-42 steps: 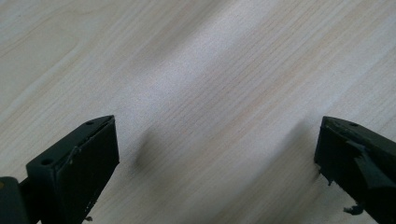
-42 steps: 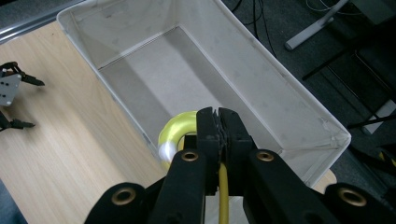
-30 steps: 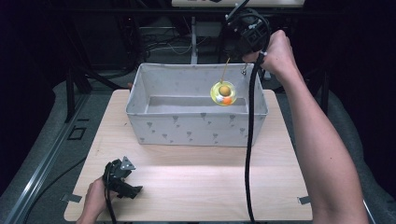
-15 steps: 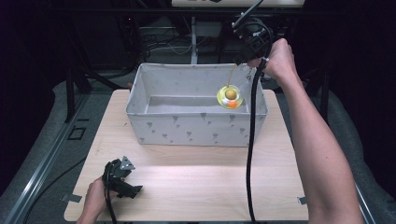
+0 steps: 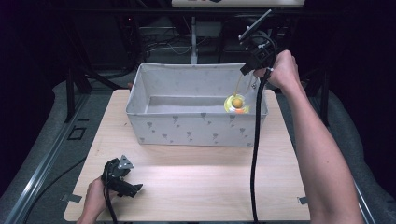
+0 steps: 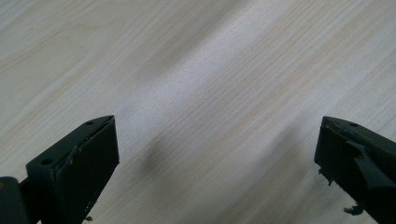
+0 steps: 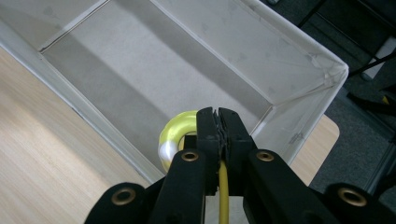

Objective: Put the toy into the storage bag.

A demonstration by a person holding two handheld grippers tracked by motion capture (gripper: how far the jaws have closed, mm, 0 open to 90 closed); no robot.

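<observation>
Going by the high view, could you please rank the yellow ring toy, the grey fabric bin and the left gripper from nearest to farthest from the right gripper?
1. The yellow ring toy, hanging on its string just below the right gripper.
2. The grey fabric bin, under and beside the toy.
3. The left gripper, at the table's near left corner.

A yellow ring toy (image 5: 237, 103) with an orange ball at its middle hangs on a thin yellow cord over the right end of a grey fabric bin (image 5: 196, 111). The cord runs up into the clamped right tool (image 5: 252, 71). The open-topped bin stands on the bench (image 5: 196, 177).
</observation>
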